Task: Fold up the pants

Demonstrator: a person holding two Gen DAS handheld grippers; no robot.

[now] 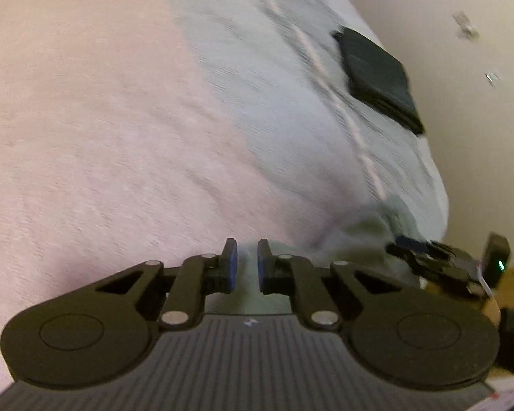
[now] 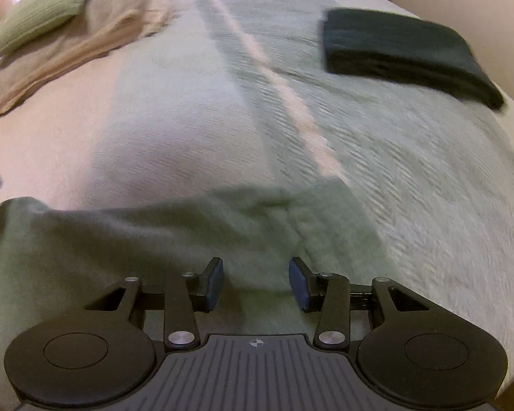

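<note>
Left tool (image 1: 247, 267): jaws drawn almost together, a thin strip of grey-green cloth pinched between the blue pads; it looks like part of the pants, though the edge itself is hidden behind the fingers.
Right tool (image 2: 256, 286): jaws about half open, pointing steeply down over the cloth, with nothing clamped between the pads.
Pants (image 2: 154, 239): green, spread crumpled along the near edge of the bed, right under the right tool; the left end rises into a hump.
Bed (image 2: 188, 102): pink and pale green cover with a light stripe running away from the tools.
Folded dark garment (image 2: 401, 48): a neat stack at the far right edge of the bed, well apart from the pants.
Pillows: a green pillow (image 2: 44, 7) leaning on a beige pillow (image 2: 120, 3) at the far left corner, well apart from the pants.
In the way: nothing lies between the pants and the open middle of the cover.
Blur: both views are smeared, so fine creases cannot be read.
</note>
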